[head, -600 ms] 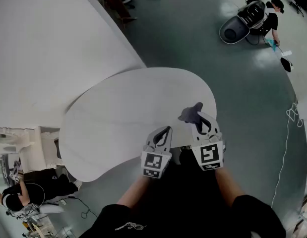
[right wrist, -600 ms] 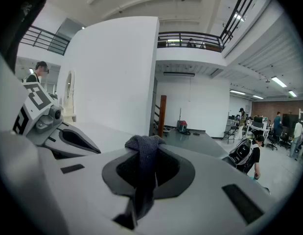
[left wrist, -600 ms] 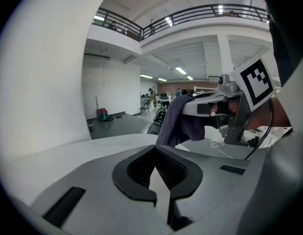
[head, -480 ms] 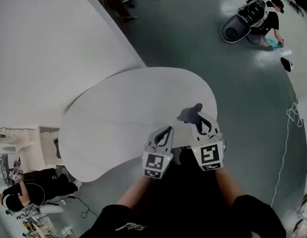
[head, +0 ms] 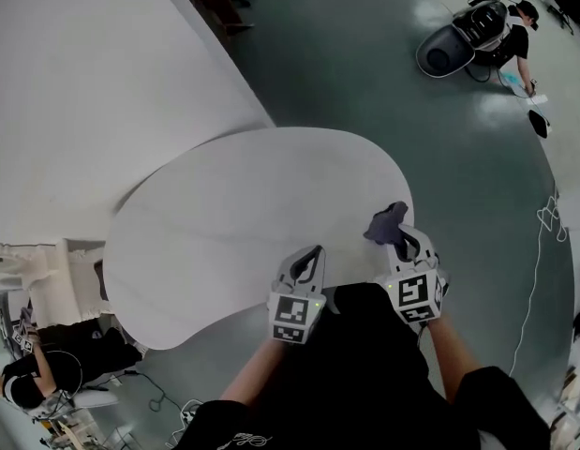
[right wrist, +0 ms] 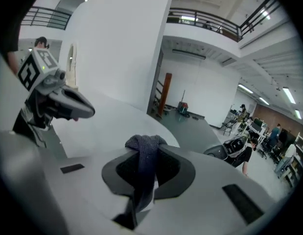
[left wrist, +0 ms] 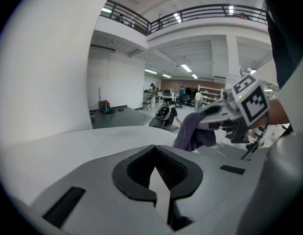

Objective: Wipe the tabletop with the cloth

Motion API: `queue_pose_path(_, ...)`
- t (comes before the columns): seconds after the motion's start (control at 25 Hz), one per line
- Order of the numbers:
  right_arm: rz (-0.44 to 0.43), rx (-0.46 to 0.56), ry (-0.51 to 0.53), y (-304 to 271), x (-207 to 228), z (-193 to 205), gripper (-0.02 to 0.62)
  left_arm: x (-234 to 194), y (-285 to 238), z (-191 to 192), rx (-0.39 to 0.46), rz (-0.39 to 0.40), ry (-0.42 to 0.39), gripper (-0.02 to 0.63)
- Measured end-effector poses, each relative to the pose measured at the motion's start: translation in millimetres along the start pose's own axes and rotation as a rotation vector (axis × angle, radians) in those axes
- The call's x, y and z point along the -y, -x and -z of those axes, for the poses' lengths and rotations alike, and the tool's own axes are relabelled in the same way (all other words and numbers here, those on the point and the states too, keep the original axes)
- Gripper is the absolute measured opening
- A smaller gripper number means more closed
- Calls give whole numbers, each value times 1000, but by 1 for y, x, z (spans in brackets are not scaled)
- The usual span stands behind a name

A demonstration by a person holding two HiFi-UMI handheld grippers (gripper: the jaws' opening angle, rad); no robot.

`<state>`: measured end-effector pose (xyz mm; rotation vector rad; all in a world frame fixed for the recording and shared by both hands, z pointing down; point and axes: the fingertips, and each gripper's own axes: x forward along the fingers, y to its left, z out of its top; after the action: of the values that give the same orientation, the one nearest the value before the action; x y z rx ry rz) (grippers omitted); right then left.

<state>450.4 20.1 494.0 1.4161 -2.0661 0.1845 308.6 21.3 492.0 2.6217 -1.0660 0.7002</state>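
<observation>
Grey cloth is clenched in the right gripper at the white tabletop's four o'clock edge, bunched beyond the tips and seemingly just above the surface. At six o'clock the left gripper is clenched shut on nothing.

Grey-purple cloth, white tabletop, dark green floor

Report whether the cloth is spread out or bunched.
Bunched: the cloth is a crumpled wad pinched in the right gripper.
</observation>
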Motion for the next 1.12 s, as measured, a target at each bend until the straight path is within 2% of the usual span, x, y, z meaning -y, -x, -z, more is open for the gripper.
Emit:
queue_pose_path(0.16,-70,-177,82,-38,-5,58,25,-1,1,13,-34,14,-1,8)
queue_pose_path(0.28,-69,-215,214,-66,-5,71,25,-4,1,24,-66,10,17,8)
queue_pose_path(0.36,-68,-223,263,-81,-6,75,25,-6,-4,30,-81,6,31,8)
queue_pose_path(0.44,-62,-201,229,-92,-5,73,25,-8,-9,32,-89,5,33,8)
queue_pose_path(0.56,-55,-141,120,-102,-3,67,25,-8,-17,32,-91,6,24,8)
queue_pose_path(0.64,-54,-120,97,-109,0,63,25,-8,-23,32,-90,9,26,8)
queue_pose_path(0.92,5,-123,169,-151,34,46,25,-8,-43,31,-94,20,33,8)
queue_pose_path(1.12,-33,-142,193,-184,70,33,26,-7,-54,29,-100,14,38,8)
